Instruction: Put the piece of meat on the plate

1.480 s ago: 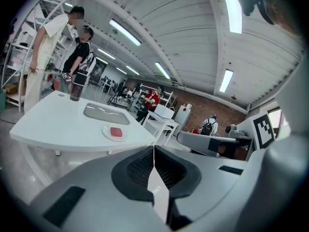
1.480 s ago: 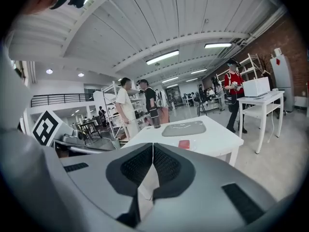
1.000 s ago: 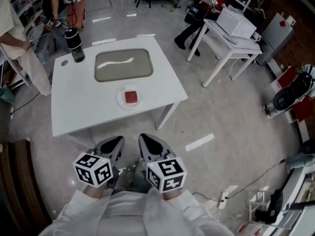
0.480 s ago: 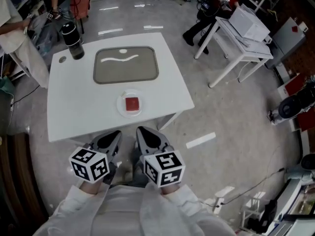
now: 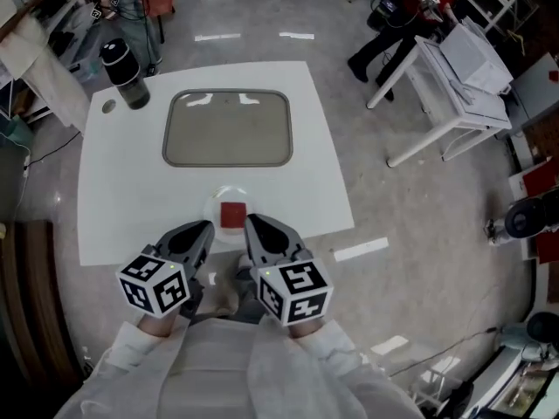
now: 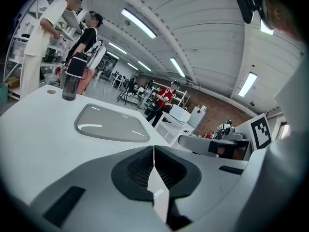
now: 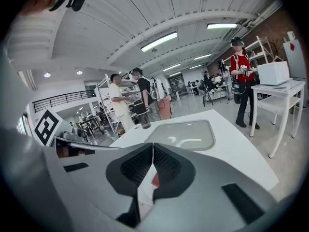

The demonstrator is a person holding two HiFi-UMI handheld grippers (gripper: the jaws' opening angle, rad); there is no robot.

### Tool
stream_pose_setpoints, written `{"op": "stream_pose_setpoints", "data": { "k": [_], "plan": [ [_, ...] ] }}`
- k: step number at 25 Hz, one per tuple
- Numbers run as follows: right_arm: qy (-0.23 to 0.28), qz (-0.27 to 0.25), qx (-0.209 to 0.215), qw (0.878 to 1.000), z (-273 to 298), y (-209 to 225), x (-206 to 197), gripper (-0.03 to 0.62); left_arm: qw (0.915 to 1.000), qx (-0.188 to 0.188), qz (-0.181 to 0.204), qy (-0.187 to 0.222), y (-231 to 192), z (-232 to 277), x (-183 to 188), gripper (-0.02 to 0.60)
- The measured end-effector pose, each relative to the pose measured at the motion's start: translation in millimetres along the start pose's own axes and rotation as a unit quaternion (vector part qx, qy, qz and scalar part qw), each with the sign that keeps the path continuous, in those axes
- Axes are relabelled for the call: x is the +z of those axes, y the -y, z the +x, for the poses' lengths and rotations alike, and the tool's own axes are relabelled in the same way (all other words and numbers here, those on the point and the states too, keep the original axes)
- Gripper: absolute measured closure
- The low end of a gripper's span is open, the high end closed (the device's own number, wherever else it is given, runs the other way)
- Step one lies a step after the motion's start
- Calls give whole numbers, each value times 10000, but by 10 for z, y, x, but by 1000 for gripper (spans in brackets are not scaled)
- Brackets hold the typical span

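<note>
A red, square piece of meat (image 5: 232,215) lies on a small white plate (image 5: 212,209) near the front edge of the white table (image 5: 122,190). Both grippers hover side by side just short of that edge. My left gripper (image 5: 203,229) is to the plate's left with its jaws closed and empty (image 6: 154,148). My right gripper (image 5: 254,223) points at the plate's right side, also shut and empty (image 7: 153,145). In the right gripper view the meat (image 7: 154,180) shows through the gap below the closed tips.
A grey rectangular tray (image 5: 227,127) lies in the middle of the table. A black bottle (image 5: 122,75) stands at the far left corner beside a small round disc (image 5: 108,106). Another white table (image 5: 463,68) stands to the right, and people stand beyond both tables.
Both grippers have moved forward together from over the floor to the table's front edge, close to the plate. The meat and plate have not moved on the table.
</note>
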State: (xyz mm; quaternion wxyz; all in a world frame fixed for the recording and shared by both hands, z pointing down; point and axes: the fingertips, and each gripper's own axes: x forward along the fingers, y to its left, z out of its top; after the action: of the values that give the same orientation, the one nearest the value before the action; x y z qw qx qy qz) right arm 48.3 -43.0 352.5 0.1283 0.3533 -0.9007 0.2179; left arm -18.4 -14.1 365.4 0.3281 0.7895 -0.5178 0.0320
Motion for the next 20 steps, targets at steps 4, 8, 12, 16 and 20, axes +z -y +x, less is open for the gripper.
{"op": "stream_pose_setpoints", "data": {
  "k": [4,8,12,16,20],
  "plan": [
    [-135,-52,162,9998,220,166,82,579,9999,98,-92,7,-132,212,104,569],
    [-291,-77,344,9990,399,289,42,579,9994,334,-108,-40,-276,361,92,569],
    [-388,-110,488,9980,532,380,53,579,9983,522,-277,25,-392,431,114,569],
    [-472,-100,588,9971,583,429,32,579,9970,696,-342,-15,-451,498,98,569],
    [-545,-112,663,9962,597,445,7,579,9968,706,-368,-84,-412,563,68,569]
  ]
}}
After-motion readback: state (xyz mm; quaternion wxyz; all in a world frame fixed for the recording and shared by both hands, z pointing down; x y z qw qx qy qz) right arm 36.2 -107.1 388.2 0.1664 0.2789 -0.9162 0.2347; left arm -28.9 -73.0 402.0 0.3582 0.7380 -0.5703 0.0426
